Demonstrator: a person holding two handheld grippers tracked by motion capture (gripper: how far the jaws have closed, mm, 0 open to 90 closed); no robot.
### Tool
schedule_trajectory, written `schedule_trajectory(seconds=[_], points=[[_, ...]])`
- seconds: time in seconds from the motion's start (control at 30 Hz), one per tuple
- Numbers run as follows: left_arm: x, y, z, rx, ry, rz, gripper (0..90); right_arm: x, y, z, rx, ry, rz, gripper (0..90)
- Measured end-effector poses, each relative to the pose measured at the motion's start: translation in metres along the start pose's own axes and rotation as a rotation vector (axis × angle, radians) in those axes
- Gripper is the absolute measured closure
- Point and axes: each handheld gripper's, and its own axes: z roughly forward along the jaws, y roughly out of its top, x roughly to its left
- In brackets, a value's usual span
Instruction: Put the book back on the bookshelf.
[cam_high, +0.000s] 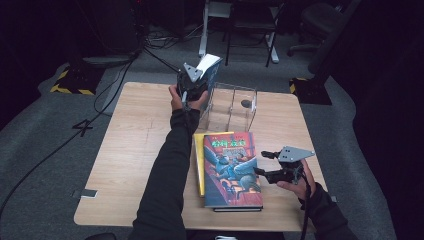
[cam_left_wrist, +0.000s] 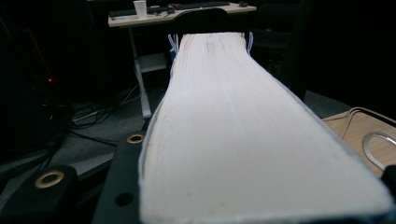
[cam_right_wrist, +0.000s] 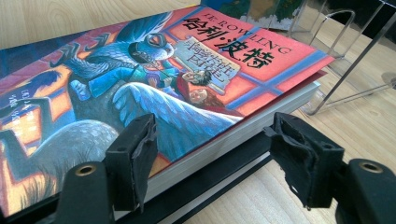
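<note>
The left gripper holds a book upright at the clear rack's ten o'clock, probably to slot it in next, while the right gripper waits wide beside the stacked book.

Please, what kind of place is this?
Probably an office or lab set up for recording: a wooden table on grey carpet, cables trailing over the floor, an office chair and a desk farther back.
</note>
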Motion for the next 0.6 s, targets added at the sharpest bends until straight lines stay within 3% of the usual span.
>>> schedule_trajectory(seconds=[0.3, 0.6], points=[[0.016, -0.011, -0.013, 0.011, -0.021, -0.020, 58.9, 0.001, 0.001, 0.001, 0.007, -0.001, -0.004, 32.2], [0.016, -0.011, -0.014, 0.018, -0.020, -0.002, 58.1, 0.000, 0.000, 0.001, 0.004, -0.006, 0.007, 31.7]])
